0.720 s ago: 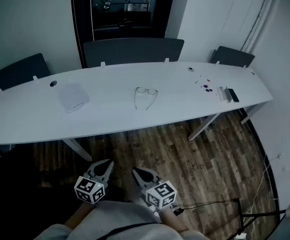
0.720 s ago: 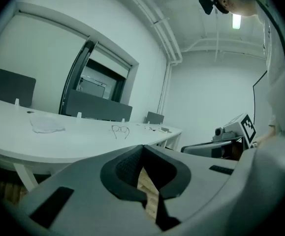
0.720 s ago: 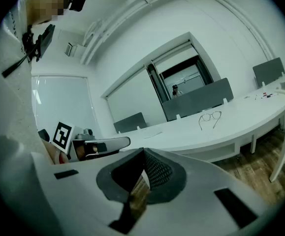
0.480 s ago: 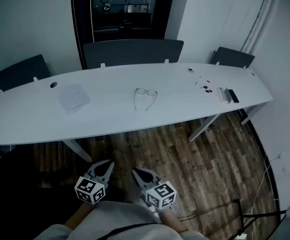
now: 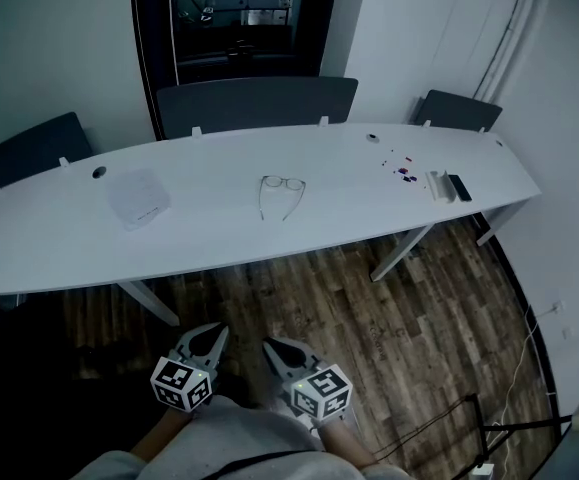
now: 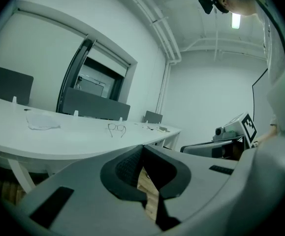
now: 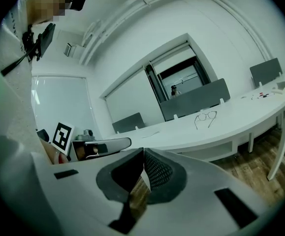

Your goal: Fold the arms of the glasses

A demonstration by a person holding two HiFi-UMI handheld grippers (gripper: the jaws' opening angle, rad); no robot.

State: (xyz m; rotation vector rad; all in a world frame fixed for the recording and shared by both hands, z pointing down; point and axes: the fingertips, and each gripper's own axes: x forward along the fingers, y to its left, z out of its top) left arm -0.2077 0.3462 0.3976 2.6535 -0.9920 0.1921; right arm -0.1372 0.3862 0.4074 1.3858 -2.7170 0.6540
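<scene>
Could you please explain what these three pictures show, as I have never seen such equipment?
No robot here: a person faces a long white table, holding a two-jaw tool in each hand. The wide picture comes from a camera on the person's head, looking down; the left hand-held gripper and right hand-held gripper show at its bottom. The other two pictures come from cameras riding on each tool, looking along its jaws. Both are shut and hold nothing. On the table lie the glasses, arms unfolded, a sheet of paper to their left, and small items to the right.
</scene>
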